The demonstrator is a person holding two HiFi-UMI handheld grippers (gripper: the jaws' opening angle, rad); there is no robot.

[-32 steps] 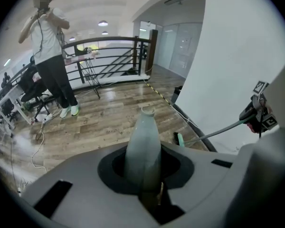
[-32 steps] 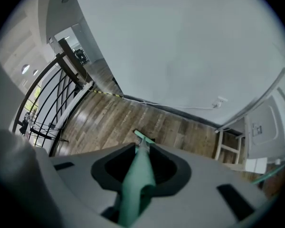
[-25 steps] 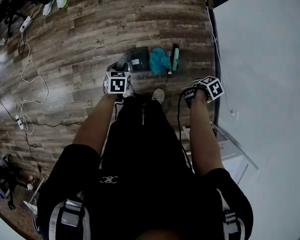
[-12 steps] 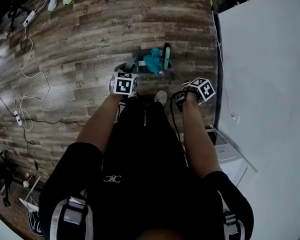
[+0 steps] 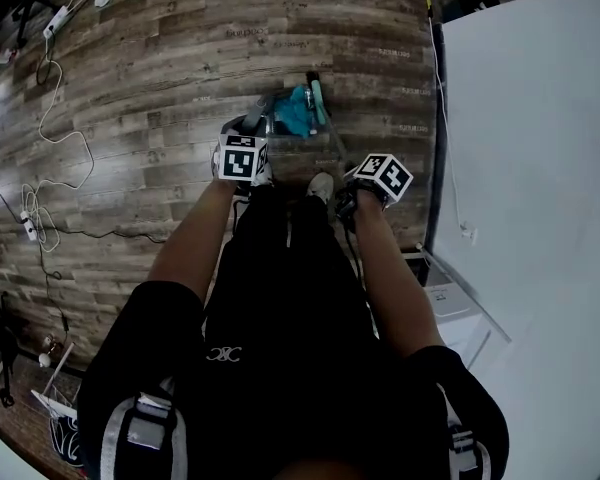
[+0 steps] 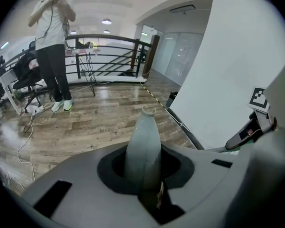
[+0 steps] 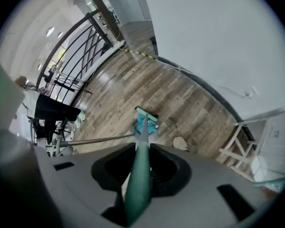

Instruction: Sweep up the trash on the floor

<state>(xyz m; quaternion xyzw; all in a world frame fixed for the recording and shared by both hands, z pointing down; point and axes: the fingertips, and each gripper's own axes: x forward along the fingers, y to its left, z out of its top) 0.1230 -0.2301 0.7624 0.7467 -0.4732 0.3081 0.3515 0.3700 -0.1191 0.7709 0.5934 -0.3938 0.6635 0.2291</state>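
In the head view my left gripper is shut on the grey handle of a dark dustpan that rests on the wood floor in front of my feet. My right gripper is shut on the green broom handle. The broom's teal head sits against the dustpan's right side. In the right gripper view the broom head is on the floor far below, with the grey dustpan handle beside it. No loose trash shows clearly.
White cables and a power strip trail over the floor at left. A white wall with a dark base runs along the right, and a white wooden frame stands near it. A person stands by a black railing.
My right gripper has moved left, closer to the left one. The broom head has slid left across the floor, up against the dustpan. The left gripper has barely shifted.
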